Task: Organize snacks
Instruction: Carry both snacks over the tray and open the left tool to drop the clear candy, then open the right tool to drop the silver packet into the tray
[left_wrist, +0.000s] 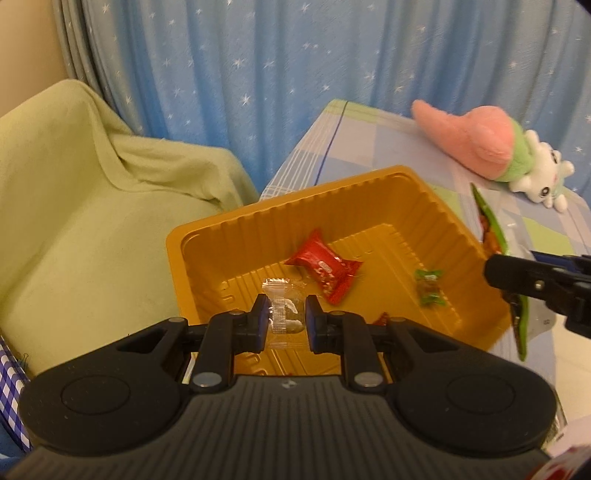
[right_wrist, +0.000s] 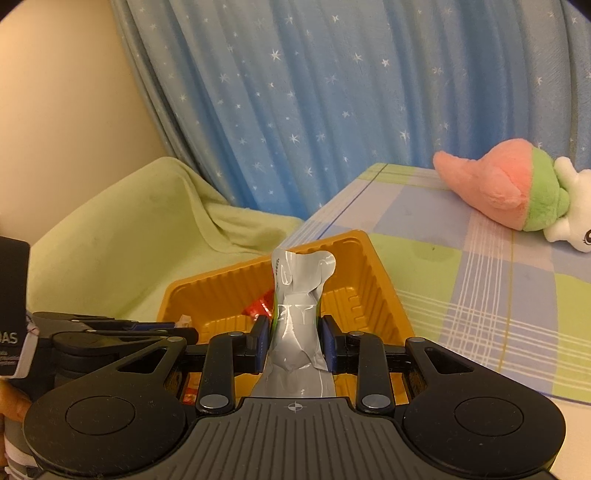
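As seen from the left wrist view, the left gripper (left_wrist: 286, 321) is clamped on a small clear candy sachet (left_wrist: 282, 308), which is held over the orange plastic tray (left_wrist: 436, 206). Inside the tray a red wrapped snack (left_wrist: 325, 271) and a green wrapped candy (left_wrist: 428, 288) are lying apart. The right gripper (left_wrist: 517, 280) is seen at the right edge, with a green packet (left_wrist: 491, 225) in it.

In the right wrist view, the right gripper (right_wrist: 293, 341) is closed on a silver-backed snack packet (right_wrist: 297, 314), which stands upright just before the tray (right_wrist: 380, 273). A pink plush toy (right_wrist: 509, 184) is lying on the checked cloth (right_wrist: 480, 295) behind
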